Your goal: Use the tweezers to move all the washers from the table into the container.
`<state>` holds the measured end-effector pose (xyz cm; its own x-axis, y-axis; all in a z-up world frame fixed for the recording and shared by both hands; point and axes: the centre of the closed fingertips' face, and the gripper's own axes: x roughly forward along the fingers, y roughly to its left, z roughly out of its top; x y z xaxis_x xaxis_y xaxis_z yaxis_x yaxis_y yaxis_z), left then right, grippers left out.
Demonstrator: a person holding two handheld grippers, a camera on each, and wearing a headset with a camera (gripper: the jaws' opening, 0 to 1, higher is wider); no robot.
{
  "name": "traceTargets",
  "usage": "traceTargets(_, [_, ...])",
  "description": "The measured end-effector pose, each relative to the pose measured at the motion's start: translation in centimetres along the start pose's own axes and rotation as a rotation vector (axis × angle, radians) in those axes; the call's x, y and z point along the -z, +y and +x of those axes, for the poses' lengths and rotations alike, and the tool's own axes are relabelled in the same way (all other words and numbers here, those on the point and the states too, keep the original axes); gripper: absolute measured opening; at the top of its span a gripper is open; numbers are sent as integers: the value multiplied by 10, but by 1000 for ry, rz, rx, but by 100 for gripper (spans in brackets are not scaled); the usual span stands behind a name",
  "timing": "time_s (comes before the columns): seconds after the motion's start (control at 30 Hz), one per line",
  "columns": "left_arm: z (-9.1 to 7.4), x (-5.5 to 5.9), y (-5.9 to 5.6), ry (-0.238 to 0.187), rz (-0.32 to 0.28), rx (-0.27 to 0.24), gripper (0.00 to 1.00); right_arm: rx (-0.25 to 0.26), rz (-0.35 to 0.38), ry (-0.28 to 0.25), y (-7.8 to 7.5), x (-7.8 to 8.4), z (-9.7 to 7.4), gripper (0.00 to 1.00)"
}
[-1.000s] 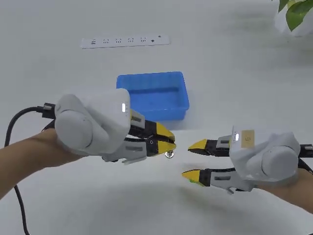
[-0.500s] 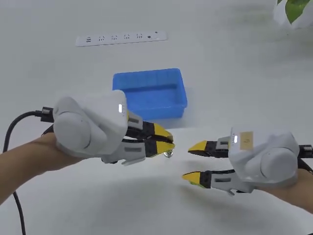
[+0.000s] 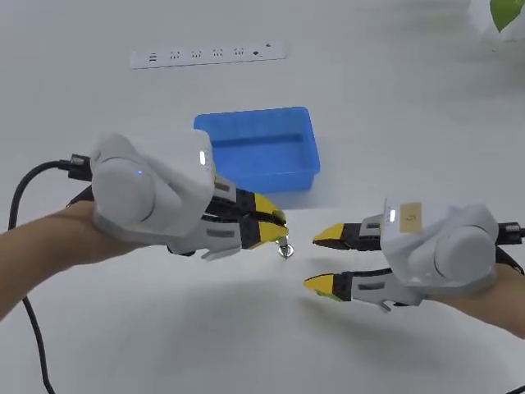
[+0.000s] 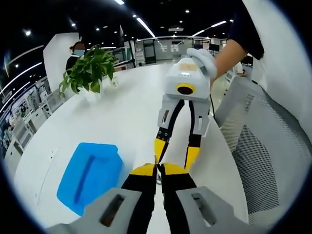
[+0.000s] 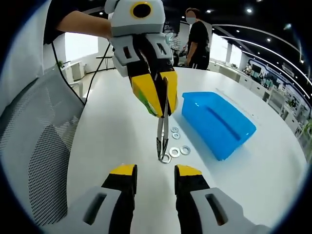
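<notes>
Hardly anything has shifted since a second ago: the left gripper (image 3: 279, 226) still clamps the tweezers (image 5: 161, 127), and the right gripper (image 3: 317, 263) stands empty with its jaws apart. The tweezers are slim, silvery metal, their long axis running steeply down from the jaws. Their tips point down at a cluster of flat silvery washers (image 5: 174, 152) on the desk (image 3: 164, 328), near the blue container (image 3: 262, 176).

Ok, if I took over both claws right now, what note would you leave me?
Left claw: shut on the thin metal tweezers, tips down at one of several flat silver washers lying on the white table.
Right claw: open, empty.
Blue plastic container: just beyond the washers, no washer seen inside.
Done: no washer in yet.
Left: grip each washer and drop it in the container.
</notes>
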<state>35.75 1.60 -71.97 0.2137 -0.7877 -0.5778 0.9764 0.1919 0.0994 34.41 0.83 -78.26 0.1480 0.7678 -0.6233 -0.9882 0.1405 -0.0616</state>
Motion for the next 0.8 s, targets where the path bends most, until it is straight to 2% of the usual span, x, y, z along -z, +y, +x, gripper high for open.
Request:
traceTargets(0.2, [1, -1, -2, -2, -19, 10, 7, -37, -22, -17, -4, -16, 13, 30])
traceTargets(0.3, [2, -1, -3, -4, -21, 13, 7, -58, -30, -40, -3, -23, 18, 25])
traceTargets(0.4, [1, -1, -6, 11, 9, 22, 7, -92, -30, -34, 2, -24, 24, 21])
traceTargets(0.47, [1, -1, -8, 12, 13, 29, 7, -96, -46, -23, 1, -23, 26, 17])
traceTargets(0.57, [2, -1, -11, 11, 20, 37, 7, -96, -17, -31, -4, -24, 24, 11])
traceTargets(0.73, [3, -1, -12, 9, 20, 43, 7, -117, -34, -33, -1, -24, 24, 11])
traceTargets(0.8, [4, -1, -11, 11, 25, 40, 7, -116, -63, -31, -1, -23, 23, 10])
